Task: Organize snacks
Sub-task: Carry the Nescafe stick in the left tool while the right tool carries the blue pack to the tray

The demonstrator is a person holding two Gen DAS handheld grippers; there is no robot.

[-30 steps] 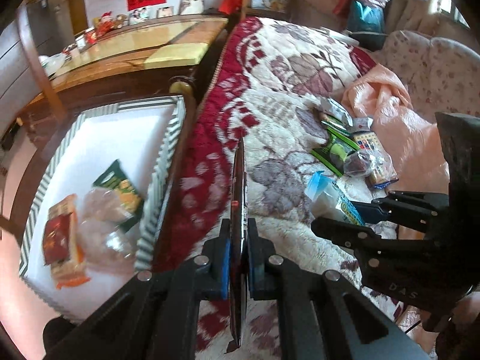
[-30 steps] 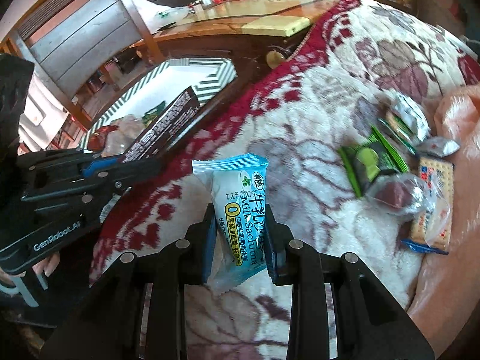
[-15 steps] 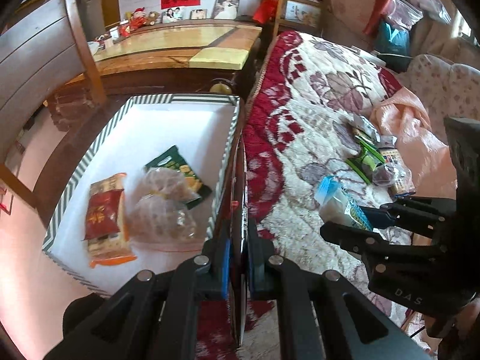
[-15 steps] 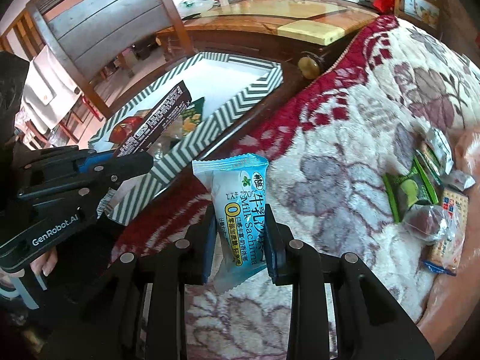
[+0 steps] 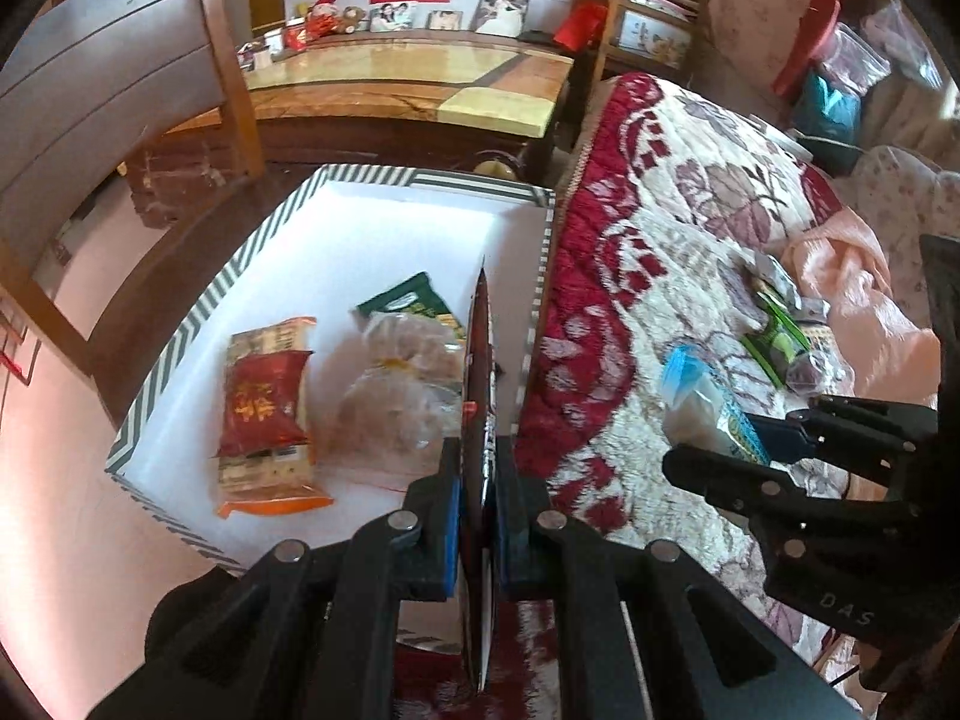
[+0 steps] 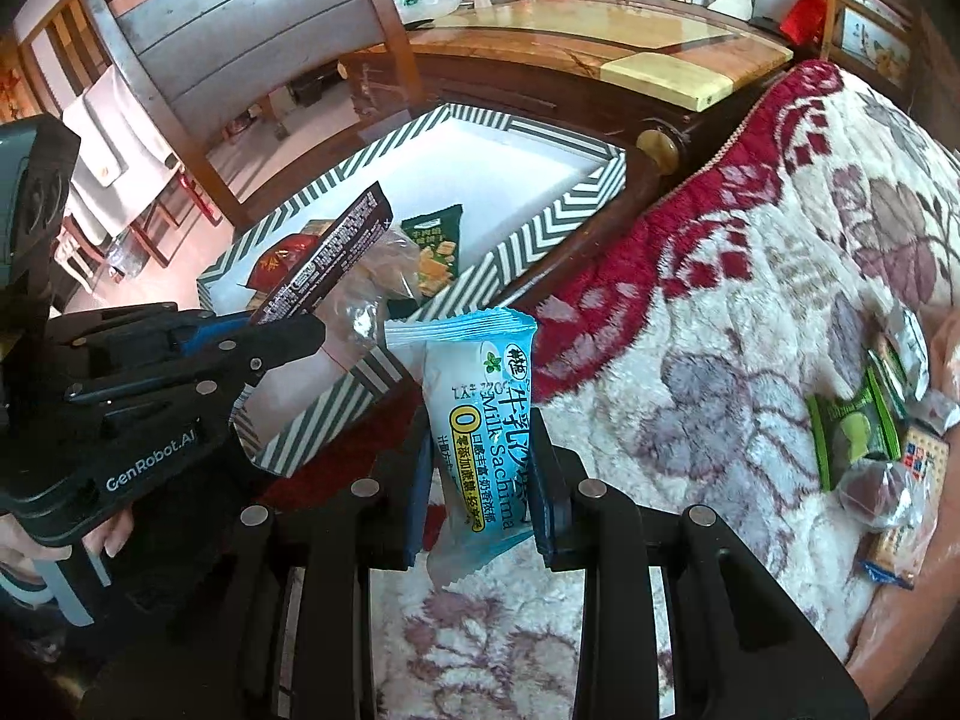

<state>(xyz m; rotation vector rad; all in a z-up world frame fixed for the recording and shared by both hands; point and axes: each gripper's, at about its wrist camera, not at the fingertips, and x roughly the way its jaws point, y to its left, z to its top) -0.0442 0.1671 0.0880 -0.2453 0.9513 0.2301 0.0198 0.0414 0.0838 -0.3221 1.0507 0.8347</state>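
Living room: wooden chair back far left, a wooden sideboard (image 5: 408, 90) with framed photos along the wall, a plush red-and-cream floral blanket (image 5: 660, 276) covering the surface on the right, a pink cloth beyond it. Down beside the blanket's red edge sits one white box (image 5: 180, 360) with a grey-striped rim. Inside the box, four snacks: one orange-edged cracker pack (image 5: 270, 492), one red packet (image 5: 261, 399) lying on top of it, one clear bag of brownish pieces (image 5: 396, 396), one green snack pouch (image 5: 414, 303) partly under that bag. The left gripper (image 5: 478, 498) is clamped on a flat dark snack box (image 6: 327, 255), seen edge-on in its own view, held over the white box's near right corner. The right gripper (image 6: 480, 480) pinches one light blue Sachima packet (image 6: 480, 414) upright, over the blanket just beside the white box's corner, to the right of the left gripper. Further right on the blanket, near the pink cloth, a small heap of loose snacks (image 6: 882, 438): a green packet, a clear wrap with something dark, a cracker pack, a silver wrapper; exact count unclear.
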